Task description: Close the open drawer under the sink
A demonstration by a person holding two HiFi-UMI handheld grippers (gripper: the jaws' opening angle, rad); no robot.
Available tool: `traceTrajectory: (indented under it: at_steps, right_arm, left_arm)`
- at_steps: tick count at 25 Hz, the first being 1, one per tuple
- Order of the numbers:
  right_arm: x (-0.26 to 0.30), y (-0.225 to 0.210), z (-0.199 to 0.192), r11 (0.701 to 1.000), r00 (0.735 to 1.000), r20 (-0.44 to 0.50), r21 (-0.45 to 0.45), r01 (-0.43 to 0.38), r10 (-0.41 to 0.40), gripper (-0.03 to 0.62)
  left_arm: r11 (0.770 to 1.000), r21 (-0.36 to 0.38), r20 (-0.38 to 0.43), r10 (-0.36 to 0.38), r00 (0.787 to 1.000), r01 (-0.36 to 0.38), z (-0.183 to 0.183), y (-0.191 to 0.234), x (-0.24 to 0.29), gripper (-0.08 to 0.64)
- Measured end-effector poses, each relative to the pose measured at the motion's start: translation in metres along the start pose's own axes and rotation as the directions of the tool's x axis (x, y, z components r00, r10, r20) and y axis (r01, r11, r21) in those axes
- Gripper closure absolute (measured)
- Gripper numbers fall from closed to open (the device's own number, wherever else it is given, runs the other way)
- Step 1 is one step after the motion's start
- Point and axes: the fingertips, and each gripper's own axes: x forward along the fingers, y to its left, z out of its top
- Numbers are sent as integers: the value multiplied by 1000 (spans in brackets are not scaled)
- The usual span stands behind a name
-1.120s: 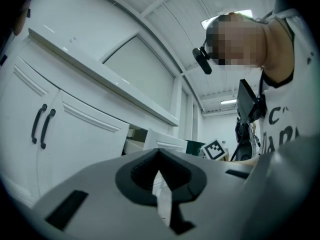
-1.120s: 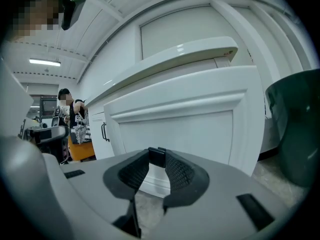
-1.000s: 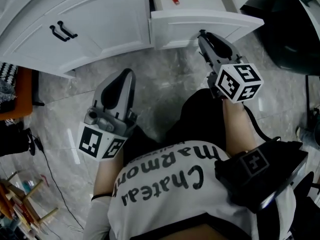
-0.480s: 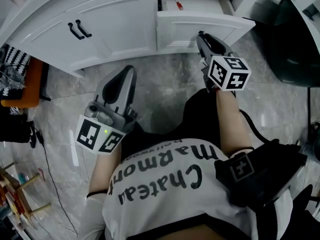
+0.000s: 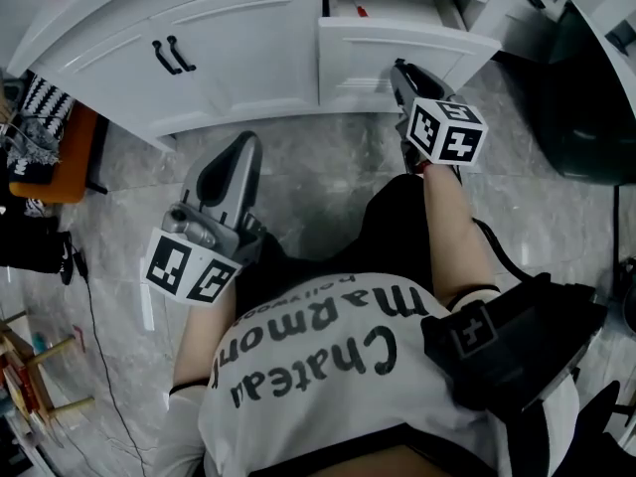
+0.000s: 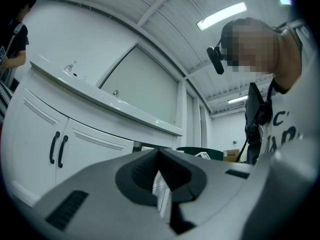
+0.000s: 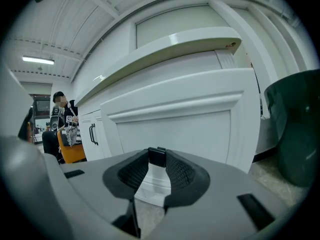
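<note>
The white drawer (image 5: 402, 40) under the counter stands partly open at the top right of the head view, with a small red item (image 5: 362, 11) inside. My right gripper (image 5: 399, 69) is shut and empty, its tip at the drawer's front panel (image 7: 175, 129), which fills the right gripper view just beyond the closed tips (image 7: 156, 157). My left gripper (image 5: 245, 142) hangs over the marble floor, away from the cabinet. It is also shut on nothing (image 6: 159, 155) and points slightly upward at the cabinet.
Left of the drawer are white cabinet doors with two black handles (image 5: 169, 56). A dark green bin (image 5: 586, 87) stands to the drawer's right. An orange stool (image 5: 55, 157) and a black cable (image 5: 99, 336) are at the left. A person (image 7: 62, 115) sits far left.
The right gripper has advanced toward the cabinet with the drawer front, and less of the drawer's inside shows. The left gripper has risen a little. Both stay shut.
</note>
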Motion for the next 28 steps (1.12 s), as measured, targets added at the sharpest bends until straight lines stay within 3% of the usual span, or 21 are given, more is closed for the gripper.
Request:
traceTrajectory:
  at_steps: [15, 28]
  right_arm:
    - [23, -5, 7, 1000, 999, -37, -22, 16, -16, 476]
    - [36, -9, 12, 999, 998, -50, -17, 28, -28, 472]
  left_arm:
    - [999, -44, -49, 9, 999, -11, -18, 8, 0, 552]
    - [999, -41, -60, -26, 998, 23, -26, 3, 10, 552]
